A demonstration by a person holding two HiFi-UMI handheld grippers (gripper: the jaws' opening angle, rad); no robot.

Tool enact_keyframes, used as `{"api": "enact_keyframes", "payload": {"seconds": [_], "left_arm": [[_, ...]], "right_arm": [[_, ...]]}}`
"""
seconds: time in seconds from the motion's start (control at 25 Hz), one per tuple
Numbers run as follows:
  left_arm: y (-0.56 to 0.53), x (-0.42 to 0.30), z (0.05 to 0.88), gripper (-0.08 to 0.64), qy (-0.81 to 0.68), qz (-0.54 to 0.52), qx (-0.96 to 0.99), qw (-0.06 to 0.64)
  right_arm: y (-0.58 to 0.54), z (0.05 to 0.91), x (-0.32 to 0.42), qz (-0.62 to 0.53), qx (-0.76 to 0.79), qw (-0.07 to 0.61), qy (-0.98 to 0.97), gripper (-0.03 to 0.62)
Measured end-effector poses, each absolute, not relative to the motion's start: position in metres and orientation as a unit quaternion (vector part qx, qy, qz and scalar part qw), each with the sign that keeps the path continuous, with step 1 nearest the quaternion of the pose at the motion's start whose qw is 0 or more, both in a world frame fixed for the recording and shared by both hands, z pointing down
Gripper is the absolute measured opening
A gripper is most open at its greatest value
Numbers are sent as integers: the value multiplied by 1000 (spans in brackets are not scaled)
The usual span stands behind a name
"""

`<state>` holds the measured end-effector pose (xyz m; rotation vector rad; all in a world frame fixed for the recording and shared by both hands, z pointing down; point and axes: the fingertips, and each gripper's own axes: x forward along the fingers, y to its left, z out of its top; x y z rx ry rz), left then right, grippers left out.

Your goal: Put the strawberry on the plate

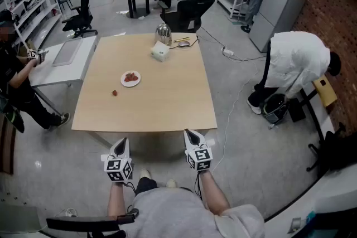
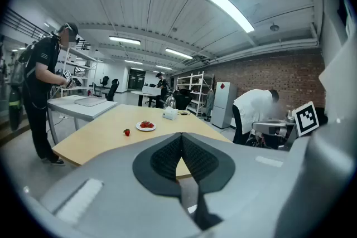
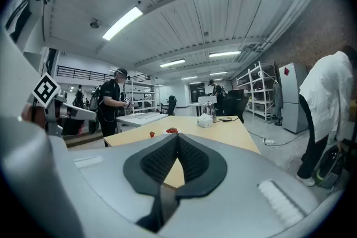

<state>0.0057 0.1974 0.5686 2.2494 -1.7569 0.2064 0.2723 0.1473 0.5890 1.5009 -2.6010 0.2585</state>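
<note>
Here the person's two forearms reach forward from the body, side by side, each hand carrying tongs that point toward the table [image 1: 162,103] and tip slightly downward. The left tongs [image 1: 121,146] and the right tongs [image 1: 192,137] hang over the grey floor [image 1: 234,120], just short of the table's near edge, with their marker cubes turned up toward the head camera. In the left gripper view the left tongs [image 2: 181,137] are closed, the dark ribbed pads meeting at their tips and gripping nothing. In the right gripper view the right tongs [image 3: 177,137] are closed in the same way, with only the tabletop showing through the narrow gap below the tips. The strawberry [image 1: 115,93] lies on the bare wood left of centre, near the plate [image 1: 124,83] but apart from it, on its near-left side. The plate itself already carries red fruit. Both gripper views show the strawberry [image 2: 127,132] well ahead of the tips, with open tabletop between. A white tissue box [image 1: 160,52] and a metal kettle [image 1: 163,34] stand near the far edge, well apart from the plate. The near half of the table is open wood. To the left stands a white side table [image 1: 61,67] with a dark-clothed person [image 1: 14,83] beside it. To the right, on the floor, a person in a white top [image 1: 295,58] bends over, well clear of the table's right edge.
</note>
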Motion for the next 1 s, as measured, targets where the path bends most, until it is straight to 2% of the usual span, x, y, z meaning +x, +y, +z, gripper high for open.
{"api": "enact_keyframes", "payload": {"seconds": [0.24,0.44,1.0], "left_arm": [[196,13,568,20,-606,70,781,136],[193,14,569,20,-606,67,781,136],[173,-5,585,20,-621,73,765,154]], "right_arm": [[147,589,278,84,497,62,-861,8],[145,588,283,100,498,34,-861,8],[115,607,259,111,475,57,-871,8]]}}
